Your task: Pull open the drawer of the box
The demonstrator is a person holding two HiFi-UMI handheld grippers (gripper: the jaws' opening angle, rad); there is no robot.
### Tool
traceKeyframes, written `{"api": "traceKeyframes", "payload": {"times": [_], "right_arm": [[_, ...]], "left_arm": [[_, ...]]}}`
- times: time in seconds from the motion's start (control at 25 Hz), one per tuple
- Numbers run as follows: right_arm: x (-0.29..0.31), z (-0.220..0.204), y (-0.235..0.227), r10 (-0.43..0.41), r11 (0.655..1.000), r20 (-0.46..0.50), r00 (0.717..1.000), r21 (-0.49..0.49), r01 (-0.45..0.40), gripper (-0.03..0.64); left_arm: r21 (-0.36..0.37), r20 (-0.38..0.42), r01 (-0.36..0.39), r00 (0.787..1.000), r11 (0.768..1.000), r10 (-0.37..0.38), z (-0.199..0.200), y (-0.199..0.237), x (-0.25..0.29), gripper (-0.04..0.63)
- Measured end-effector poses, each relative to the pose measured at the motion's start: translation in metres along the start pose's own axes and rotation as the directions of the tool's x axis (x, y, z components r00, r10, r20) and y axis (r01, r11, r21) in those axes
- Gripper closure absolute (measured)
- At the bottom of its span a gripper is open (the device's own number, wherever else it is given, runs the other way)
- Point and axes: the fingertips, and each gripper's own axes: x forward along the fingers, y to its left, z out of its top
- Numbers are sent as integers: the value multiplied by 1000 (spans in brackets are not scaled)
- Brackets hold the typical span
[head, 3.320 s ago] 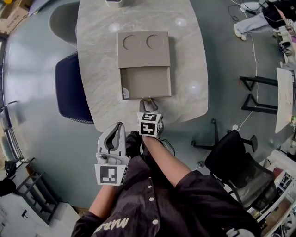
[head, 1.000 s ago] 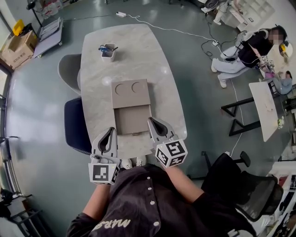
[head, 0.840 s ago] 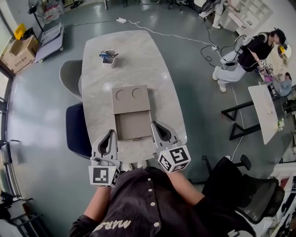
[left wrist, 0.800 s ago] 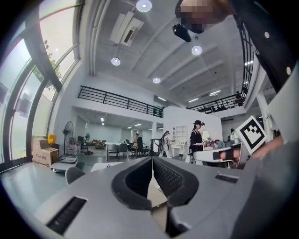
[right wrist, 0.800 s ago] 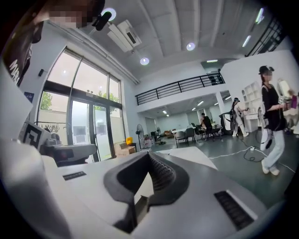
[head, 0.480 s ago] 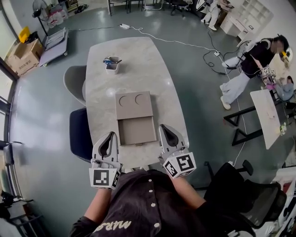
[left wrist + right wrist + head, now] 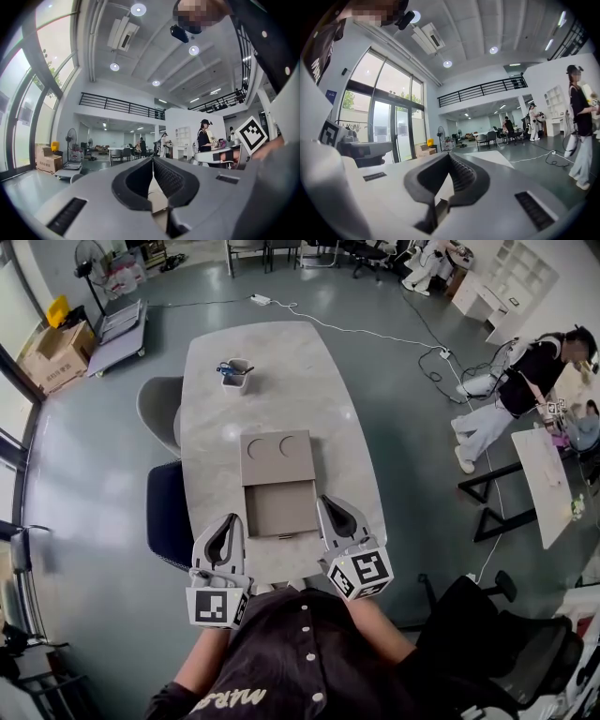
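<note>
**One table, one box, one drawer, two grippers.** A light marble-patterned oval table (image 7: 281, 352) is seen from above. One flat taupe box (image 7: 278, 457) with two round recesses in its top lies on the table's nearer half. The box's single drawer (image 7: 281, 507) stands drawn out toward the person, its shallow tray exposed.

The left gripper (image 7: 232, 519) and the right gripper (image 7: 325, 502) are held on either side of the drawer's front, apart from it, and partly cover the near table edge. Each carries one cube with square markers. In the left gripper view the jaws of the left gripper (image 7: 152, 159) are pressed together with nothing between them. In the right gripper view the jaws of the right gripper (image 7: 449, 154) are likewise together and empty.

One small white container (image 7: 234, 373) stands at the far end of the table, well apart from the box. Two chairs are set along the table's left edge, one grey (image 7: 157, 413) and one dark blue (image 7: 169, 517). One black office chair (image 7: 487, 624) stands at lower right, and one standing person (image 7: 534, 381) is seen at far right.
</note>
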Motion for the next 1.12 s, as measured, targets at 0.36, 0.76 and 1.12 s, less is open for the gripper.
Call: {"api": "traceKeyframes", "payload": {"times": [0.36,0.76,1.12], "right_arm": [[1,4,6,9,1000,4,1000,-23,-9,620],[5,2,13,23,1000,-7,1000,2,-23,620],[7,-4,15,29,1000,-21,999,-3,-29,620]], "left_arm": [[3,5,0,1000,1000,0,-1,-2,-3,578],[5,6,12,1000,1000,-12,0,-1,-3,578],[-3,9,13,1000,1000,-13,0,-3,-2,578]]}}
